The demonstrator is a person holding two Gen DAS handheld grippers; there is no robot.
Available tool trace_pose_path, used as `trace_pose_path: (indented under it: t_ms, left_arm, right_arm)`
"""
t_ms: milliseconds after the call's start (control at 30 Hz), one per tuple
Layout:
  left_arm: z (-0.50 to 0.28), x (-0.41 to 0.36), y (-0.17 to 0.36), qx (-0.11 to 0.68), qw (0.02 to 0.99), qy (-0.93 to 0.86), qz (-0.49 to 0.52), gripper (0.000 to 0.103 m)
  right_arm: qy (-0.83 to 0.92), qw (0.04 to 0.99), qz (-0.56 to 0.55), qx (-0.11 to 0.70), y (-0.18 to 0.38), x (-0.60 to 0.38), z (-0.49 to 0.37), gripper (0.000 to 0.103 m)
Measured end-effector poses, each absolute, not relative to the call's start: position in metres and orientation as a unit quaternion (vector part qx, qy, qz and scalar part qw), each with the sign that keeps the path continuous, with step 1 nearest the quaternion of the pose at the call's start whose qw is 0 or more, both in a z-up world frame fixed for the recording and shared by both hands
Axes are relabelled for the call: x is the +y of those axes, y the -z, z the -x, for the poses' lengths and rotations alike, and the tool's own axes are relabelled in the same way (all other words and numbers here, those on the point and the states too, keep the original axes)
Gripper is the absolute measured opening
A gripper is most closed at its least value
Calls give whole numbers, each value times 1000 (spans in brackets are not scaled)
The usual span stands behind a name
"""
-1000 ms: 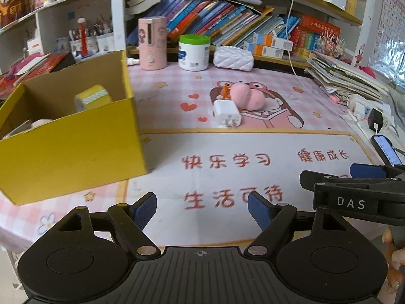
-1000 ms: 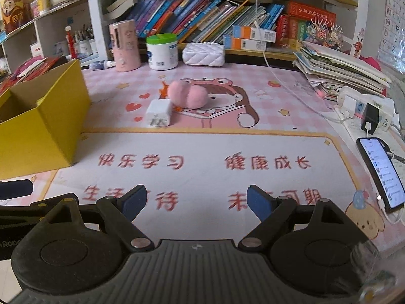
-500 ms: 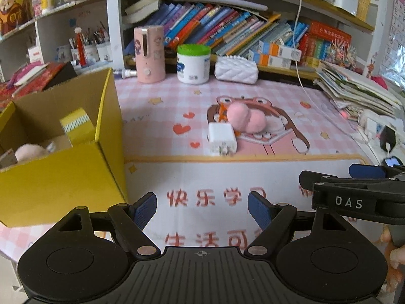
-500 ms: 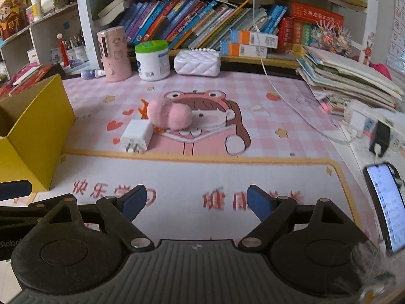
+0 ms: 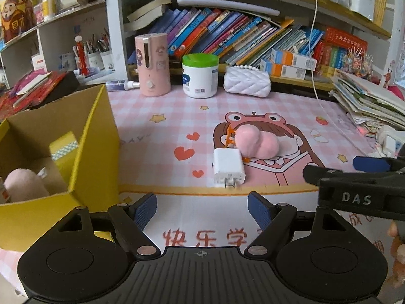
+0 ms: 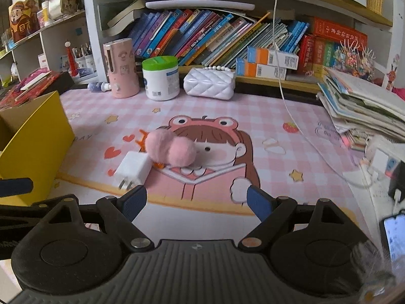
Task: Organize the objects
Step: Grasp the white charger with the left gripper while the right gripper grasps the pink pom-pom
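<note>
At the left edge of the tabletop stands an open yellow cardboard box [image 5: 96, 152], cut off by the frame; inside, only partly seen past its wall, lie a pink plush thing [image 5: 22, 187] and a yellow roll or block with a patterned band [image 5: 64, 149], too hidden to name surely. Behind the box, red papers and pen cups on a side shelf are small and hard to read.

The left gripper [image 5: 201, 207] hangs over the near part of the tabletop, its blue-padded fingers [image 5: 145, 210] spread wide with nothing between them. Just beyond, towards the middle of the tabletop, lies a white plug charger [image 5: 229, 168], prongs towards the near edge, touching a pink fluffy double pom-pom [image 5: 257, 143]; a small orange piece peeps from under the pom-pom, its shape unclear.

The right gripper [image 6: 196, 200] also stands wide and bare, over the printed mat [image 6: 278, 131], a pink checked sheet with a cartoon child and red characters partly covered by the grippers. Along the far edge stand a pink cylinder device [image 6: 121, 68], a green-lidded white jar [image 6: 160, 78] and a white quilted pouch [image 6: 208, 83], below a shelf of leaning books [image 6: 202, 35]. At the right edge a stack of papers [image 6: 362, 111], a power strip and a lit phone [image 6: 393, 235] are cropped and blurred.
</note>
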State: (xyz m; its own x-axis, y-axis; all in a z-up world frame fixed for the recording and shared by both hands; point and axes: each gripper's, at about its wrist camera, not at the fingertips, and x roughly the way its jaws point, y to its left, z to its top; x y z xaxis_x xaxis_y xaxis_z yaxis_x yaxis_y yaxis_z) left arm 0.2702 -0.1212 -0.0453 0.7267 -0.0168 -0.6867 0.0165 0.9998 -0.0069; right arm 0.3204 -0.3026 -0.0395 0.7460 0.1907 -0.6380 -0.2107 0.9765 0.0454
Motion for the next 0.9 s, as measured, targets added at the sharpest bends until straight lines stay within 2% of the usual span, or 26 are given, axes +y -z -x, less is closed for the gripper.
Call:
trace_pose_path:
  t_ms: [667,733,767,833,867,900]
  left_arm:
    - [-367,-161,103,399,916,25,-18,79]
    - [-372,-162,107,402,915,24,-19,74]
    - [-374,-162,109,406,913,25,-19,67]
    - [-375,-161,111,405,914,26,-21,63]
    - [-376,-161,111,403,914,29,-22,55]
    - [-376,-160,110,401,915,30,-23,41]
  right_arm:
    - [-85,932,18,353,47,-342,-359,86]
    - [-91,931,22,353,47,-342,-360,86]
    - [-94,930,24,354,47,-341,-361,86]
    - [-98,929,28,355,48,-340,-363,86]
    - [-101,928,30,356,49,-338,-365,86]
    - [-104,927,32,358,49,-337,-367,86]
